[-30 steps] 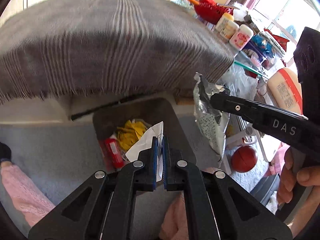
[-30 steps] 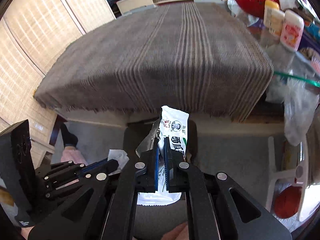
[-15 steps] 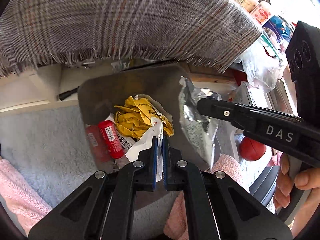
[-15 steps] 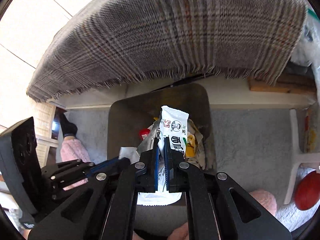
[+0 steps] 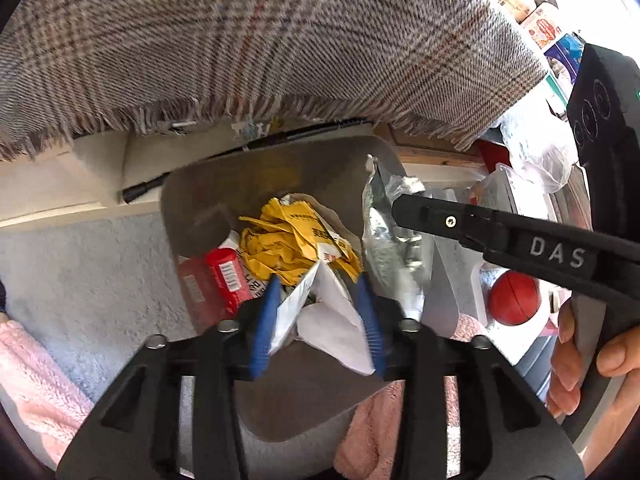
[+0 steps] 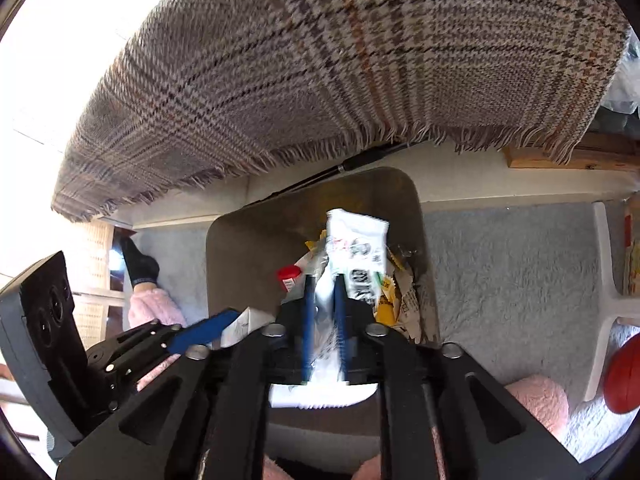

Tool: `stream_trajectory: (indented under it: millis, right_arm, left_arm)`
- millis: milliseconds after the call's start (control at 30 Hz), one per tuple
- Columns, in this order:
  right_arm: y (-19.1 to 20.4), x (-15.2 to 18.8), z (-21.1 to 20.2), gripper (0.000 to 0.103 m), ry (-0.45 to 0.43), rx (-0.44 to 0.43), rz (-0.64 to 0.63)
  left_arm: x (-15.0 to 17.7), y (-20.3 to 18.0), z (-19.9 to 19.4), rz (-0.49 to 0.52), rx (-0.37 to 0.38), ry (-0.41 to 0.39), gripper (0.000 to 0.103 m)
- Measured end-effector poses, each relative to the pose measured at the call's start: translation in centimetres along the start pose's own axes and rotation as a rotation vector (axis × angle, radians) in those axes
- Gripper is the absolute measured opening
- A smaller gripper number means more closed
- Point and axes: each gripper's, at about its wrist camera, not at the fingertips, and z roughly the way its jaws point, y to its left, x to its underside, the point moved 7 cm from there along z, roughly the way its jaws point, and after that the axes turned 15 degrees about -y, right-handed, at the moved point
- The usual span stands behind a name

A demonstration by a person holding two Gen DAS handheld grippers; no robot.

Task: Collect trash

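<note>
grey bin (image 5: pixel 192 196) of yellow wrappers (image 5: pixel 292 248), left gripper (image 5: pixel 318 320) spread, right gripper (image 6: pixel 323 312) parted around snack packet (image 6: pixel 356 248)

Both wrist views look steeply down from close above, left gripper (image 5: pixel 320 316) and right gripper (image 6: pixel 324 316) in the foreground, sharing the bin (image 5: pixel 224 184) and fringed blanket (image 6: pixel 360 60).

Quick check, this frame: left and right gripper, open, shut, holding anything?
Left gripper: open, white paper scrap loose between its fingers, above the trash bin.
Right gripper: partly open, white snack wrapper between its fingers; grip cannot be told.
</note>
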Motion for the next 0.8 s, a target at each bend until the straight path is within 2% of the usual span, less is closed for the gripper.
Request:
stream_trajectory:
  millis: [67, 100, 167, 200, 267, 300, 333, 367, 633, 800]
  right_arm:
    - [0.0, -0.4, -0.7, 0.062, -0.024, -0.007, 0.006]
    - [0.0, -0.7, -1.0, 0.062, -0.04, -0.008, 0.009]
    - [0.2, -1.1, -1.8, 0.063, -0.059, -0.008, 0.007]
    - [0.3, -1.3, -2.5, 0.066, -0.072, -0.004, 0.003]
    - [0.4, -1.9, -3.5, 0.091, -0.11, 0.004, -0.009]
    - [0.4, -2.2, -4.3, 0.096, -0.138, 0.015, -0.016]
    - [0.4, -2.6, -5.4, 0.1, -0.171, 0.033, -0.03]
    - [0.5, -2.8, -6.5, 0.1, -0.196, 0.045, -0.044]
    - [1.6, -5.3, -13.3, 0.1, -0.349, 0.079, -0.109]
    - [2.8, -7.8, -19.2, 0.1, -0.53, 0.137, -0.155]
  left_arm:
    - [-0.2, 0.1, -0.7, 0.009, -0.02, -0.013, 0.048]
    - [-0.3, 0.1, -1.1, 0.01, -0.025, -0.023, 0.05]
    - [-0.5, 0.2, -1.9, 0.008, -0.035, -0.043, 0.063]
    - [-0.7, 0.1, -2.6, 0.005, -0.036, -0.059, 0.066]
    - [-1.1, -0.1, -4.0, 0.006, -0.037, -0.091, 0.079]
    - [-1.4, -0.2, -4.6, 0.01, -0.039, -0.109, 0.083]
    - [-1.6, -0.4, -5.4, 0.016, -0.041, -0.128, 0.091]
    - [-1.9, -0.5, -6.3, 0.023, -0.045, -0.149, 0.095]
    - [-6.0, -2.3, -11.9, 0.059, -0.032, -0.26, 0.095]
    - [-11.2, -4.2, -17.9, 0.107, -0.041, -0.439, 0.095]
